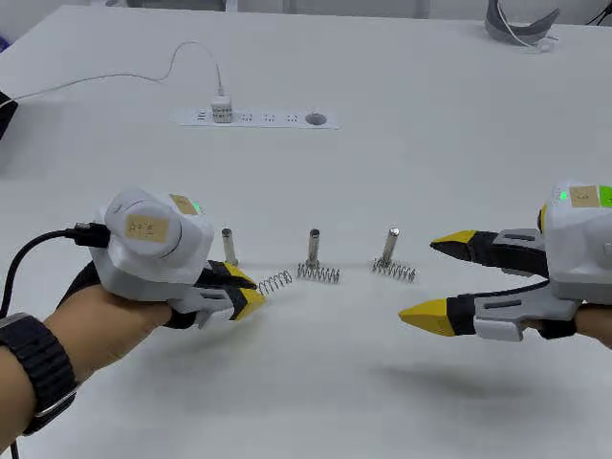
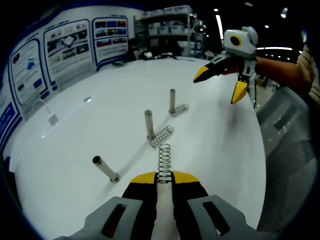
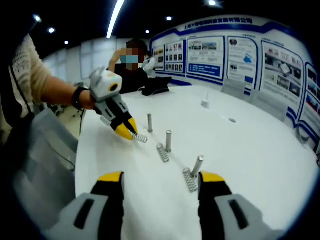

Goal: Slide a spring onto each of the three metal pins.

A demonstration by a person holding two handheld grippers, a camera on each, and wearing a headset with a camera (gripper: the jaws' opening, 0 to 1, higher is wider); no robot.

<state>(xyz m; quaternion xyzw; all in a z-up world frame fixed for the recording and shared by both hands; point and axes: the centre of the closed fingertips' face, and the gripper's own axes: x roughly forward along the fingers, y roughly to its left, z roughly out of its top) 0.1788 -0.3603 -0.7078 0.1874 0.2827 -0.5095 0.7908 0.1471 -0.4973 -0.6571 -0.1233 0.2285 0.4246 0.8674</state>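
Three upright metal pins stand in a row on the white table [image 1: 382, 143]: left pin [image 1: 229, 246], middle pin [image 1: 313, 247], right pin [image 1: 391, 244]. One spring [image 1: 318, 273] lies at the middle pin's foot and another spring [image 1: 394, 271] at the right pin's foot. My left gripper [image 1: 251, 296] is shut on the end of a third spring [image 1: 274, 281], which sticks out level just right of the left pin. In the left gripper view the held spring [image 2: 164, 159] points forward from the gripper [image 2: 164, 176]. My right gripper [image 1: 435, 280] hovers open beside the right pin [image 3: 198, 165].
A white power strip [image 1: 256, 118] with a plug [image 1: 222, 108] and cable lies at the back of the table. A grey curved object [image 1: 521, 24] sits at the far right corner. A person [image 3: 131, 65] stands behind the table in the right gripper view.
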